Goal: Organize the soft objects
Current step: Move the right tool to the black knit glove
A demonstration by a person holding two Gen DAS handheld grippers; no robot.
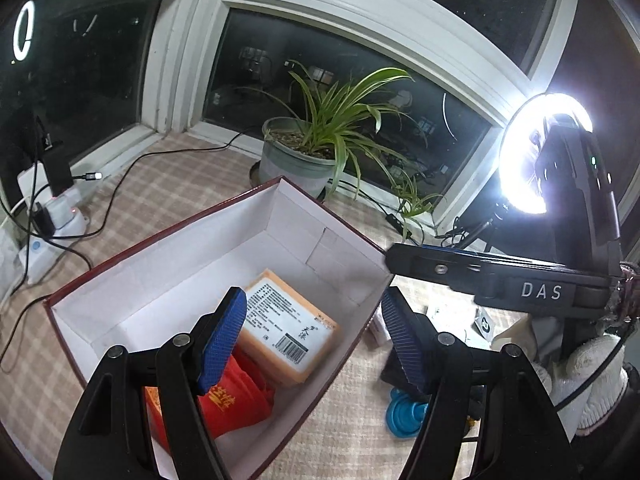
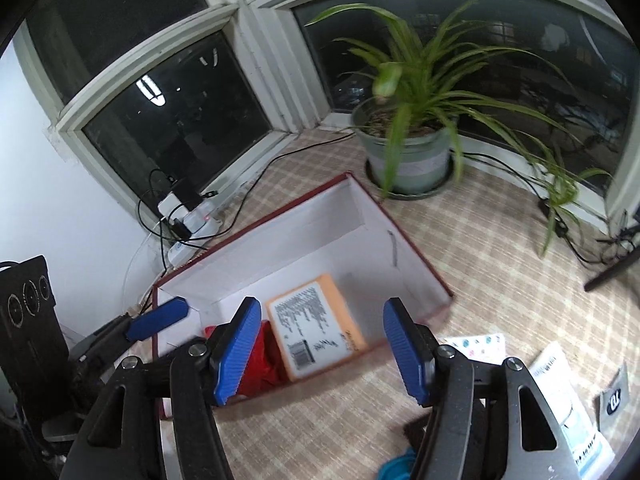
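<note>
Left wrist: orange pack (image 1: 289, 322) in box (image 1: 168, 256), below claw (image 1: 312, 340)

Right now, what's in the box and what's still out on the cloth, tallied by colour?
In the box:
Orange pack: 1
Red item: 1
On the cloth:
Blue item: 1
White packs: 2
Dark sachet: 1
Black item, mostly hidden: 1
Total: 7
</note>
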